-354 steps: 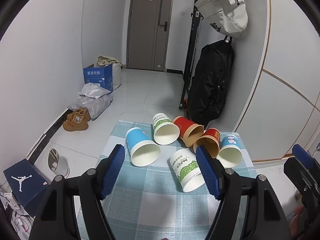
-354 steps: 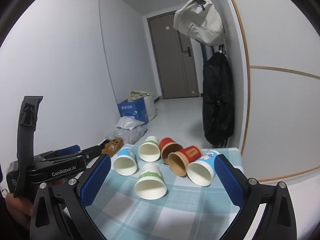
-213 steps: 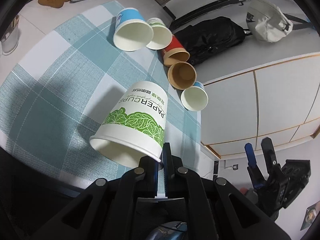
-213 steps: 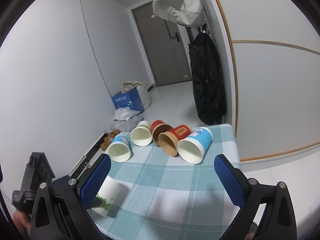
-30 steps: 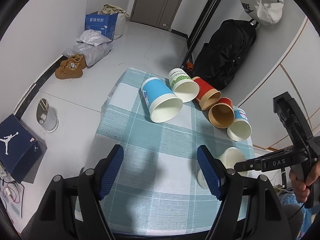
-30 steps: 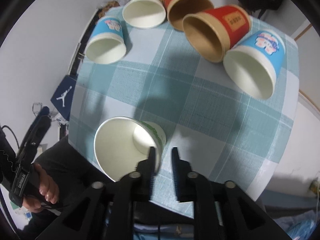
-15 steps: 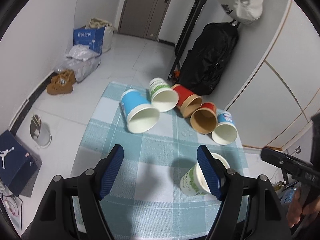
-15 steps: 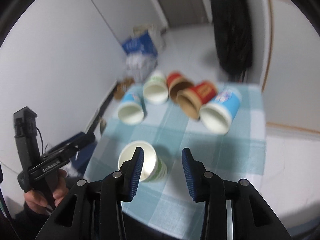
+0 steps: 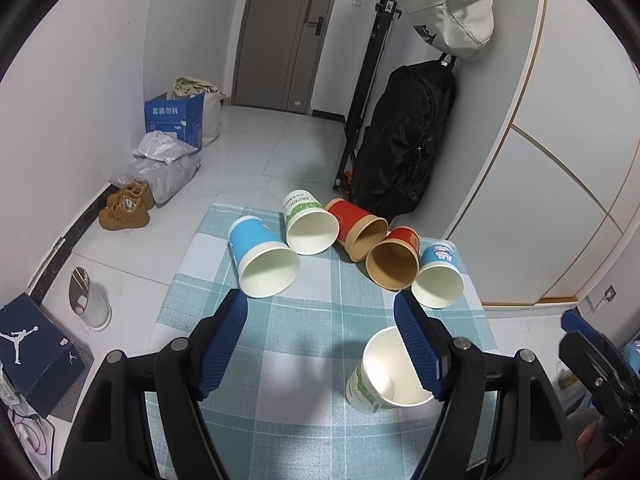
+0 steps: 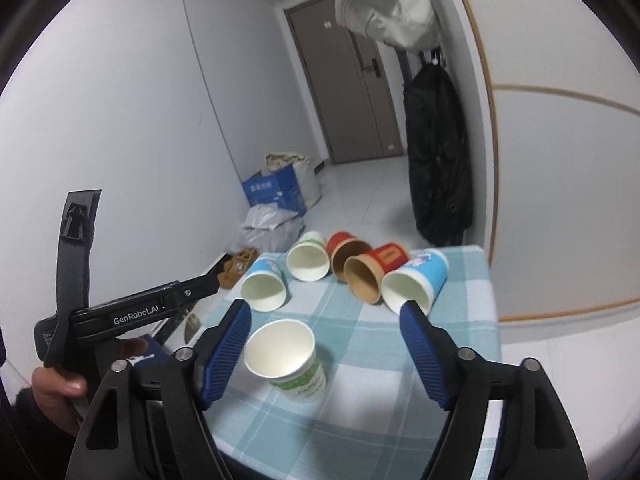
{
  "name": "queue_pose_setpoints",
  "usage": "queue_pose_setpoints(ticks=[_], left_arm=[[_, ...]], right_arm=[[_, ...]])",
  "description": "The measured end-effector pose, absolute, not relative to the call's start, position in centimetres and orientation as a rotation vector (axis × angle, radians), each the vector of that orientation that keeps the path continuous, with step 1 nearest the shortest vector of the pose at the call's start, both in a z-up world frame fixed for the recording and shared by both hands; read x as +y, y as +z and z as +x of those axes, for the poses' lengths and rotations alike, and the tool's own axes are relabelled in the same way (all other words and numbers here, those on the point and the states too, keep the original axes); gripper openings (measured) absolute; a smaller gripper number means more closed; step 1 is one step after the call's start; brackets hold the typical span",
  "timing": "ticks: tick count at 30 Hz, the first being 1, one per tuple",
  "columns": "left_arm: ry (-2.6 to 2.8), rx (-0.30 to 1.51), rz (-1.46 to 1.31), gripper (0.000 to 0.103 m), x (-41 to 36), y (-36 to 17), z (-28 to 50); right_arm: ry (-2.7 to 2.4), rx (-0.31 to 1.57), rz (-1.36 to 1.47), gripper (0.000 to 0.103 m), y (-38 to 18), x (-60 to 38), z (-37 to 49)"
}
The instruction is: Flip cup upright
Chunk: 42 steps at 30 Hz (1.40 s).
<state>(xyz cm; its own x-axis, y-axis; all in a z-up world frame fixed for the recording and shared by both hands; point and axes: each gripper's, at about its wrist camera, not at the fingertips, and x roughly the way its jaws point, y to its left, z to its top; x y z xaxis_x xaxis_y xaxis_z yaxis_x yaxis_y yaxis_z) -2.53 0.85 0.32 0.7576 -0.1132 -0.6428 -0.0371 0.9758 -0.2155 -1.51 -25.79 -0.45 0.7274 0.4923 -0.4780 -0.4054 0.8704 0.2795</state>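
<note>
A white paper cup with green leaf print [image 9: 380,376] [image 10: 290,360] stands upright on the teal checked tablecloth [image 9: 304,420] near the front. Several cups lie on their sides at the far edge: a blue one [image 9: 262,258] [image 10: 264,284], a green-print one [image 9: 310,228], a red one [image 9: 356,230], a red and brown one [image 9: 394,264] and a small blue one [image 9: 438,282] [image 10: 414,280]. My left gripper [image 9: 320,340] is open and empty above the cloth, with the upright cup by its right finger. My right gripper [image 10: 324,344] is open and empty, with the upright cup between its fingers, near the left one.
The table stands in a hallway. A black backpack [image 9: 400,140] and a grey bag [image 9: 444,12] hang by the right wall. A blue box [image 9: 174,120], plastic bags and brown shoes [image 9: 126,210] lie on the floor at left. A shoe box [image 9: 32,352] sits lower left.
The right gripper has opened wider and drawn back from the green-print cup, which now stands upright by itself. Both views have tilted up toward the hallway.
</note>
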Motion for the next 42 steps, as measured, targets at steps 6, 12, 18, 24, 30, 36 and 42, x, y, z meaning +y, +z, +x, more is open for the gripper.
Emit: queue_pose_setpoints(ticks=[6, 12, 18, 24, 30, 36, 42], left_arm=[[-0.031, 0.694, -0.217, 0.072, 0.69, 0.55, -2.77], [-0.028, 0.695, -0.216, 0.072, 0.60, 0.52, -2.80], [-0.026, 0.692, -0.212, 0.072, 0.47, 0.58, -2.89], [-0.032, 0.690, -0.206, 0.072, 0.29, 0.66, -3.10], [-0.024, 0.702, -0.220, 0.072, 0.43, 0.49, -2.93], [-0.026, 0.697, -0.217, 0.072, 0.35, 0.54, -3.04], [-0.030, 0.695, -0.217, 0.072, 0.29, 0.50, -3.10]], right_arm=[[0.481, 0.584, 0.211, 0.083, -1.18, -26.35, -1.35], [0.470, 0.559, 0.179, 0.093, -1.19, -25.98, -1.93], [0.468, 0.551, 0.173, 0.094, -1.25, -25.91, -2.08], [0.461, 0.554, 0.178, 0.094, -1.31, -26.03, -1.94], [0.460, 0.554, 0.180, 0.095, -1.28, -26.06, -1.97], [0.460, 0.551, 0.182, 0.095, -1.37, -26.07, -1.93], [0.462, 0.551, 0.184, 0.095, -1.40, -26.06, -2.00]])
